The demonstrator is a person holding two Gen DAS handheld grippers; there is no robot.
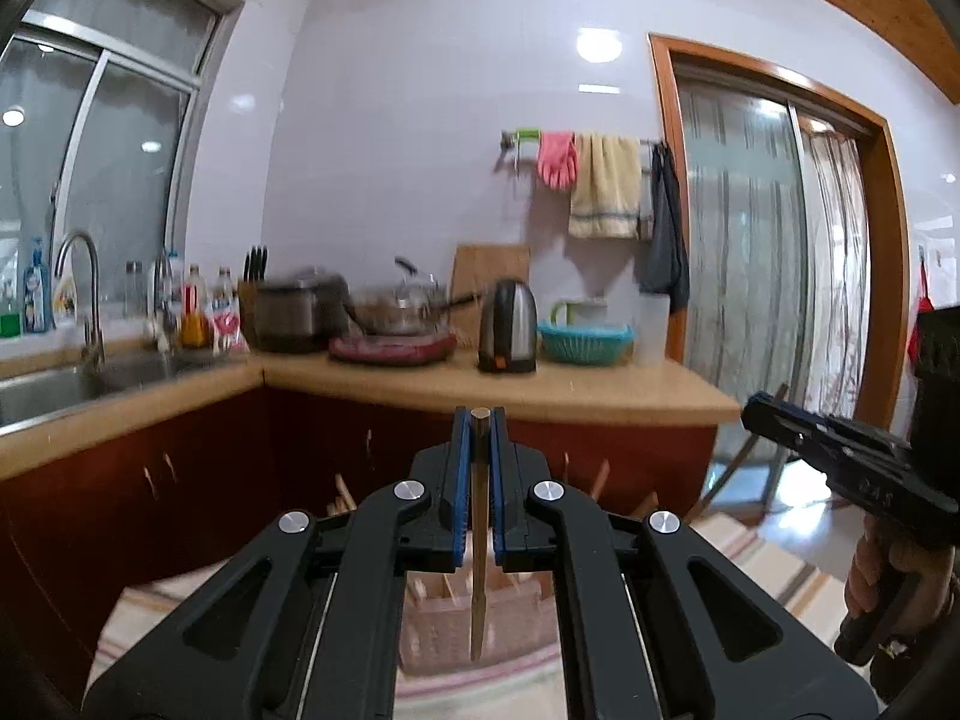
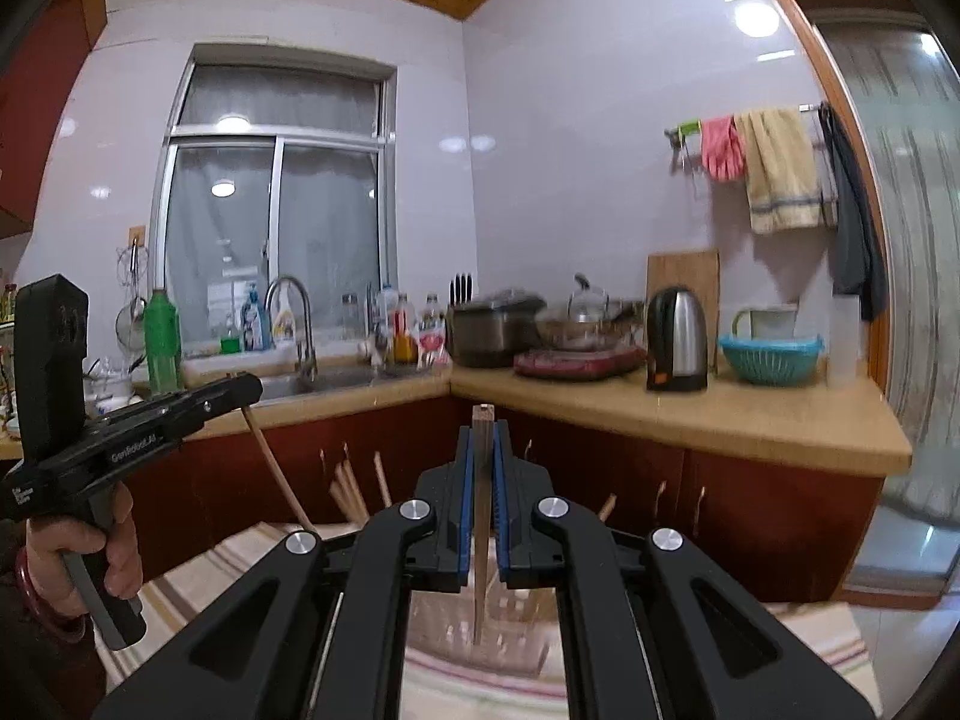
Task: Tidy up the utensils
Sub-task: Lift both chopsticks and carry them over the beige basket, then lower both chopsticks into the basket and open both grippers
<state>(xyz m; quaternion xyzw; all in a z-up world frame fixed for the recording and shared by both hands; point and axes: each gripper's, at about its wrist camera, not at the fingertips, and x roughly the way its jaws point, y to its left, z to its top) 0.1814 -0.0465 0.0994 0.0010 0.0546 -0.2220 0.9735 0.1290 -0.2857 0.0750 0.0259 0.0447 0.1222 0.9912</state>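
While both grippers are hovering above the striped cloth (image 2: 198,564), the left gripper (image 1: 480,420) is clamping one wooden chopstick (image 1: 478,540) upright and the right gripper (image 2: 482,420) is pinching another chopstick (image 2: 482,516) over a blurry holder (image 2: 480,630). Behind them, the kettle (image 2: 677,339) and teal basket (image 2: 771,358) are sitting along the countertop's (image 2: 720,420) back edge, sink (image 2: 324,381) by the window (image 2: 276,204).

An L-shaped tan bench (image 2: 720,414) runs along two walls above dark red cabinets. A steel sink (image 2: 324,381) is set into it. On the bench stand a steel kettle (image 2: 677,339), a teal basket (image 2: 771,358), a dark cooker (image 2: 495,330) and several bottles (image 2: 414,333).
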